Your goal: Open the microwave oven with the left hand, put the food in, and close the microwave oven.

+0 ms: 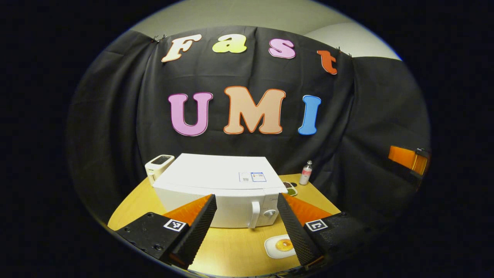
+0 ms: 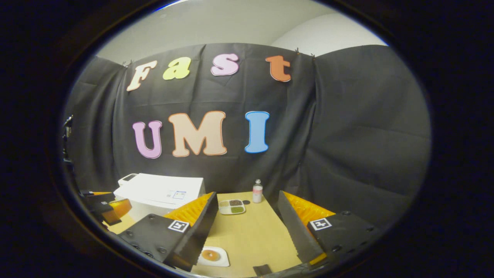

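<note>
Two claws hang above a round wooden worktop (image 1: 231, 251), and neither grips anything yet. Largest on it is the white microwave oven (image 1: 216, 185), door closed, set toward the back with its front facing the person – likely so the door can swing out over the bare wood. Its vertical handle (image 1: 254, 214) sits at the right of the door, beside a round knob (image 1: 270, 212). The left claw (image 1: 247, 227) is spread wide and aimed at that front, the handle showing between its fingers, well apart from both; by my reading, it is lined up for the opening pull, which has not begun.

Behind the oven's left corner stands a small white appliance (image 1: 158, 164); I cannot tell what it is. To the oven's right lie a divided tray (image 2: 231, 206) with dark and green fillings and a small bottle (image 2: 257, 191) near the cloth.

The food – a ring-shaped pastry (image 2: 210, 255) on a small white plate (image 2: 222, 261) – rests at the near edge, in front of the oven's right end, in easy reach. The right claw (image 2: 247, 227) is also spread, empty, above the plate's side of the worktop, probably waiting to lift it once the door is open
</note>
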